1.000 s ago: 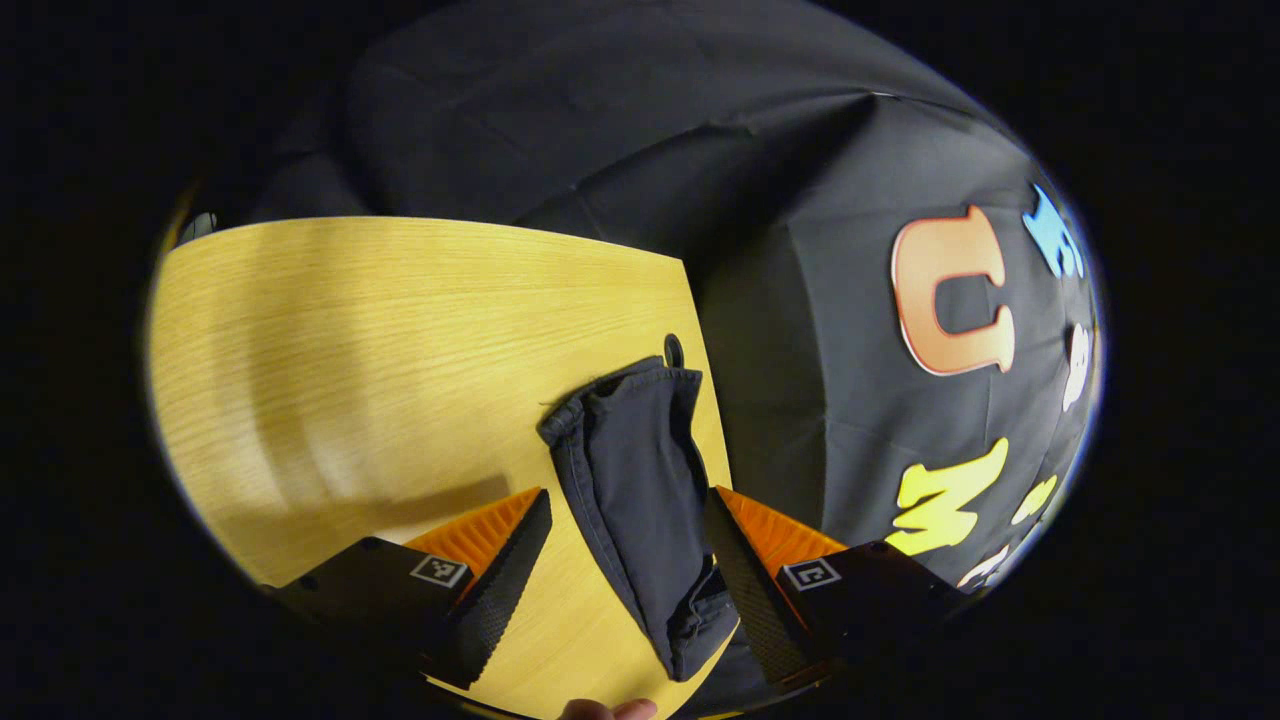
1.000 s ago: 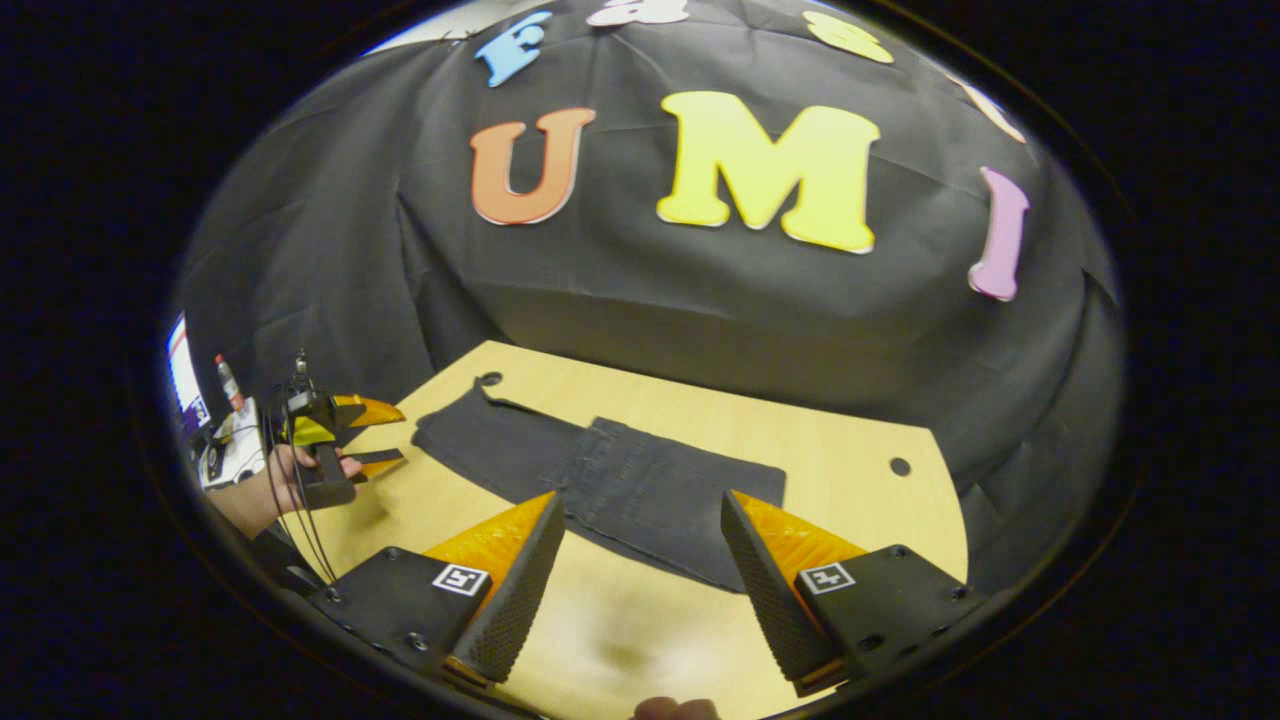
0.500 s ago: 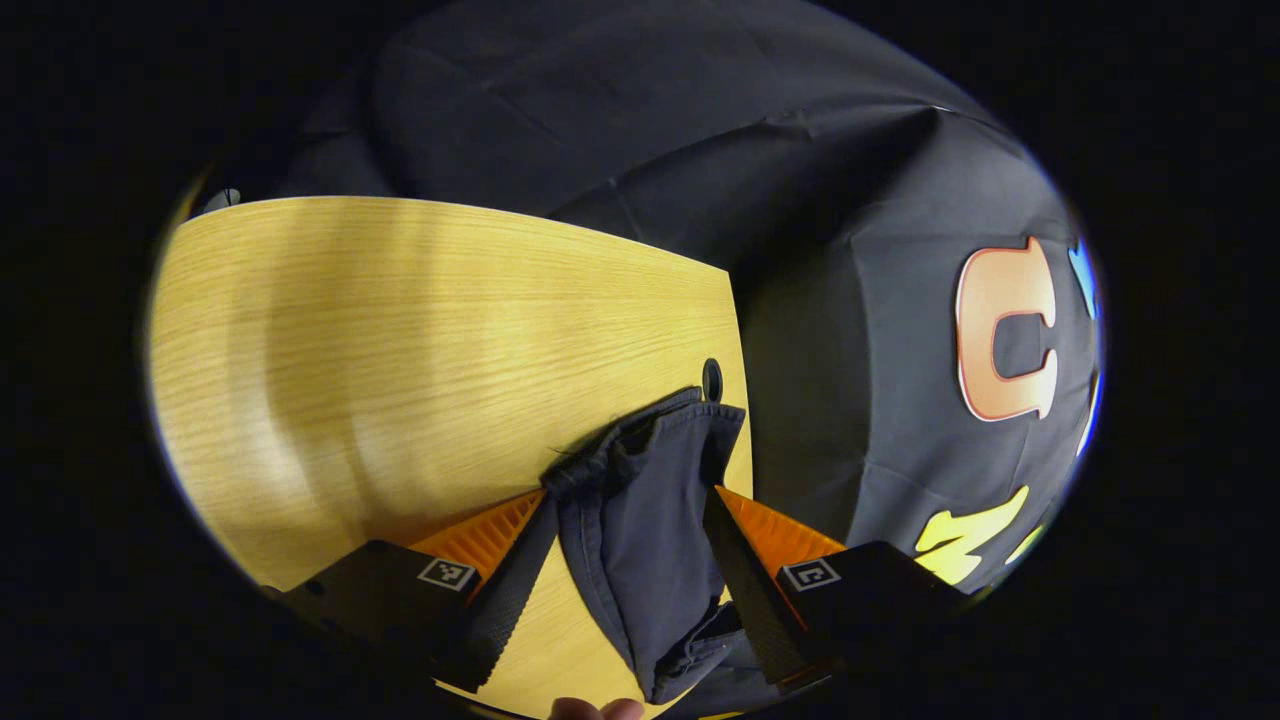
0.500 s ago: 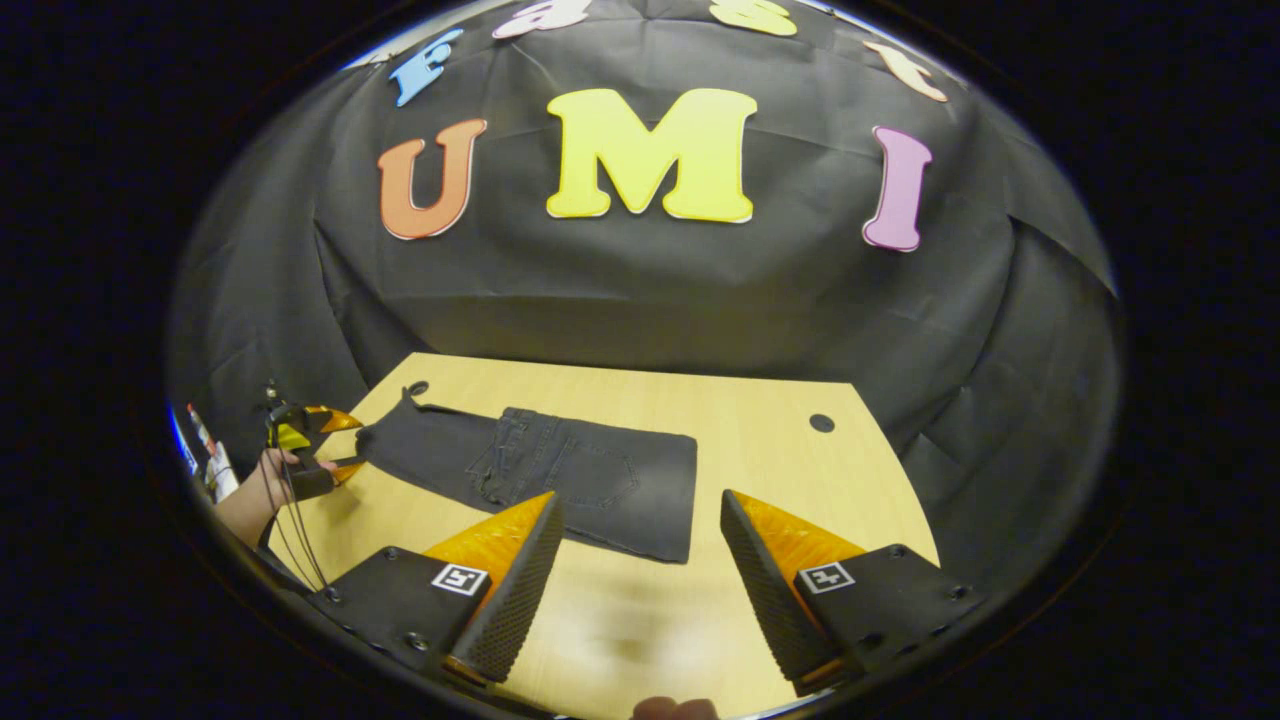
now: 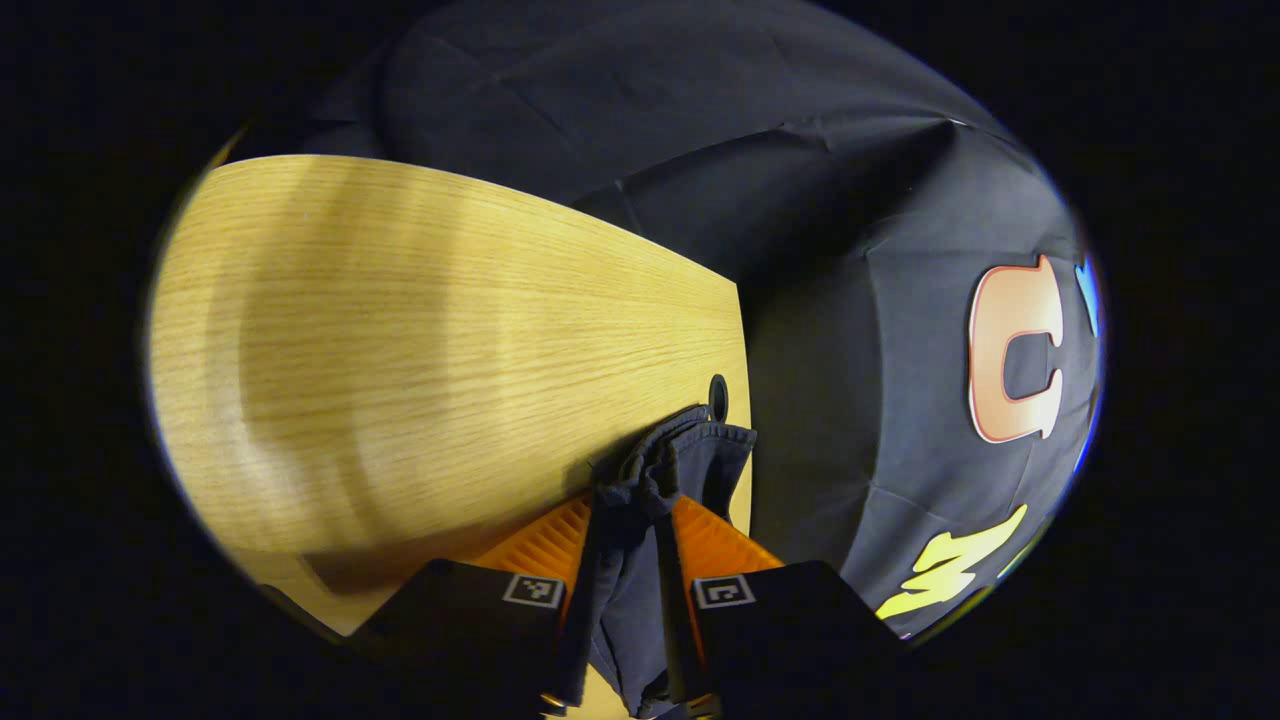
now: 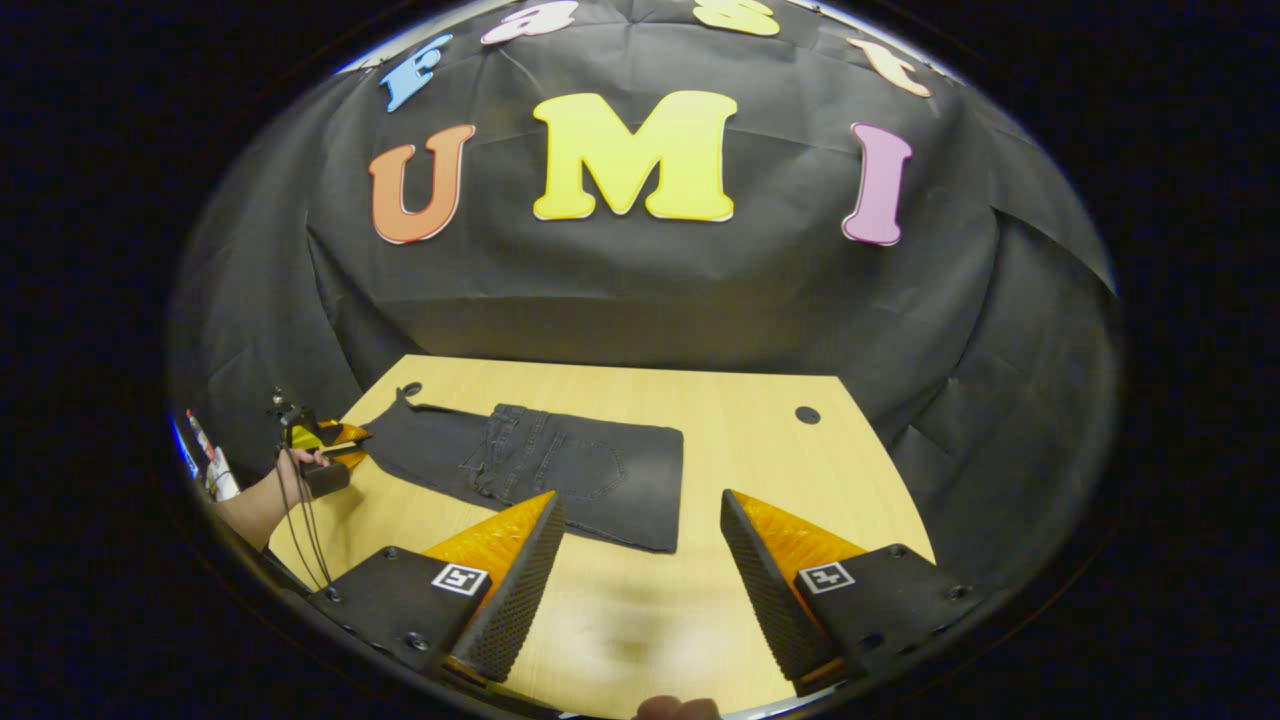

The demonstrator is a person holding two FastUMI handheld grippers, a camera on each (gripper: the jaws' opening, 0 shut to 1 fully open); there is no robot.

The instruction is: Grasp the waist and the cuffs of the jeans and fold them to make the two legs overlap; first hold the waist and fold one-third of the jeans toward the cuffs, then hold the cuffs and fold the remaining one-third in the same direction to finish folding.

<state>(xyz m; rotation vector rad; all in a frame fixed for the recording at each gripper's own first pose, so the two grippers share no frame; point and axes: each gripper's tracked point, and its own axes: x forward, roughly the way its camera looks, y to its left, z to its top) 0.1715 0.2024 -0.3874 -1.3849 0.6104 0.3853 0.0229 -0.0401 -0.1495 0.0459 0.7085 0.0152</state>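
Dark jeans (image 6: 560,468) lie flat on the wooden table (image 6: 760,470), the waist part folded over with a back pocket facing up. My right gripper (image 6: 640,500) hovers open above the table's near side, short of the jeans' folded edge, with nothing between its fingers. At the far left a hand (image 6: 300,462) holds my left gripper (image 6: 338,440) at the cuff end. In the left gripper view, the left gripper (image 5: 637,510) is shut on the bunched cuffs (image 5: 700,450), both fingers pressing the cloth near the table's corner.
A round cable hole (image 5: 718,388) sits just beyond the cuffs; another hole (image 6: 806,414) is at the table's far right. The black cloth wall (image 6: 620,300) rises behind the table. Small items (image 6: 205,465) stand past the left edge. Bare wood (image 5: 400,350) spreads left of the cuffs.
The left gripper's fingers have come together on the cuffs, which now bunch up between them. The right gripper has turned slightly and stays open above the table.
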